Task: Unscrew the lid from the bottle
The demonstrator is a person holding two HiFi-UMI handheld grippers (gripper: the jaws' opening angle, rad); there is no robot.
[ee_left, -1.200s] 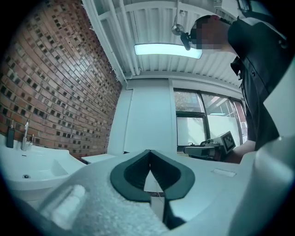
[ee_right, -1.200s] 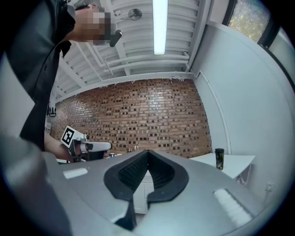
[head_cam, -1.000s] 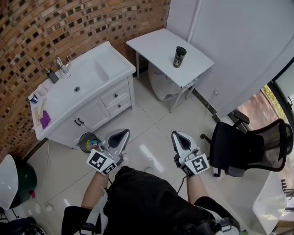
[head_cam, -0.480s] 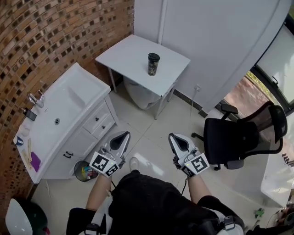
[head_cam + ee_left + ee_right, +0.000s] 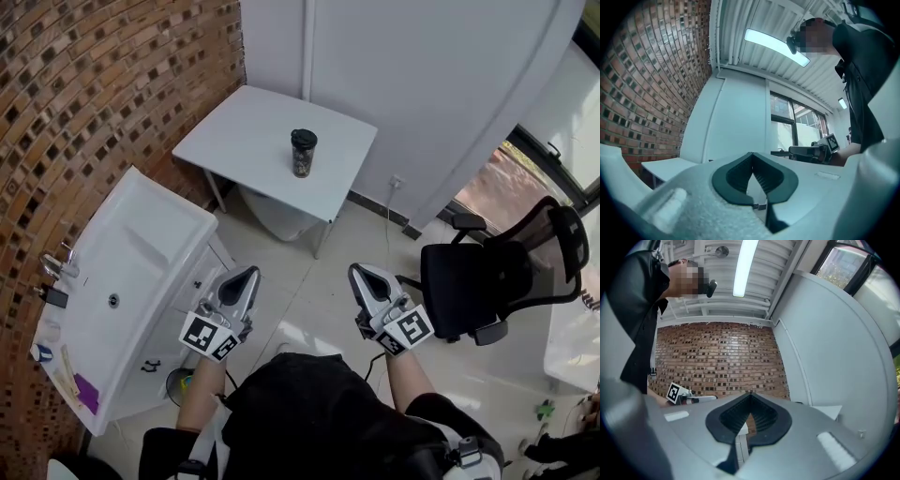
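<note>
Head view: bottle on table, washbasin left, office chair right.

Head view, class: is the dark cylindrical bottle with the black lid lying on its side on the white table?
No, the dark cylindrical bottle stands upright on the white table, its black lid on top.

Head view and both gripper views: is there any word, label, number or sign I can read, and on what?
No text can be read in any view.
On the bottle on the white table: any label on its side is too small to read.
On the cube of the left gripper and the cube of the right gripper: black-and-white square patterns only, no letters or digits.
</note>
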